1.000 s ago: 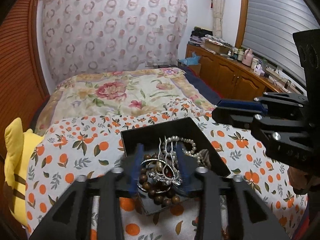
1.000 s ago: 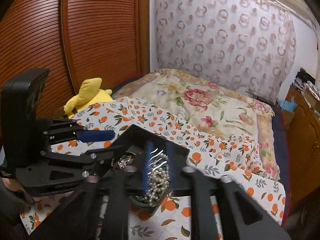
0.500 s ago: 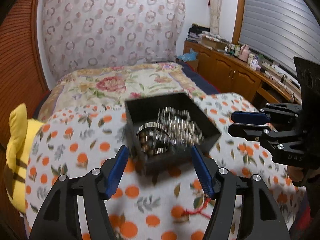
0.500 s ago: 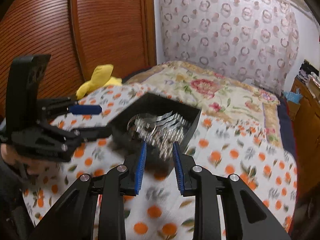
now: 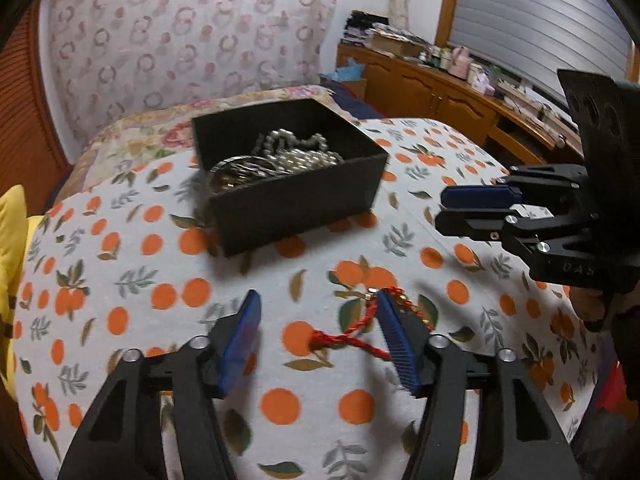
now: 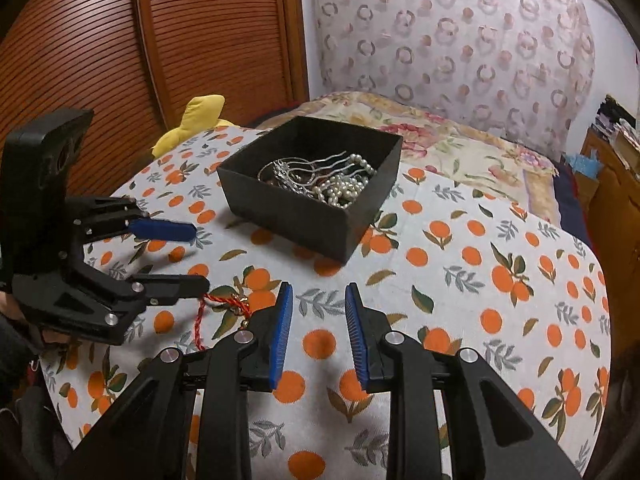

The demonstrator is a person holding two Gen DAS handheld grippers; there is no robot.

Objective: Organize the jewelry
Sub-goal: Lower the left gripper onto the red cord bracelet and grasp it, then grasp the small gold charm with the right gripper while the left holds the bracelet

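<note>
Between the left gripper's (image 5: 318, 336) jaws, a red cord (image 5: 352, 336) is lying loose on the bedspread (image 5: 120, 272), near the black box (image 5: 296, 196) already holding pearls (image 6: 344, 192) and other pieces; those jaws are closing with nothing pressed yet, and the cord is running partly behind the right-hand pad, so they are probably risking pinching cloth or only snagging a loop. Beside it the right gripper (image 6: 318, 332) is hovering with jaws apart and empty; crowding in could be nudging the cord away.
</note>
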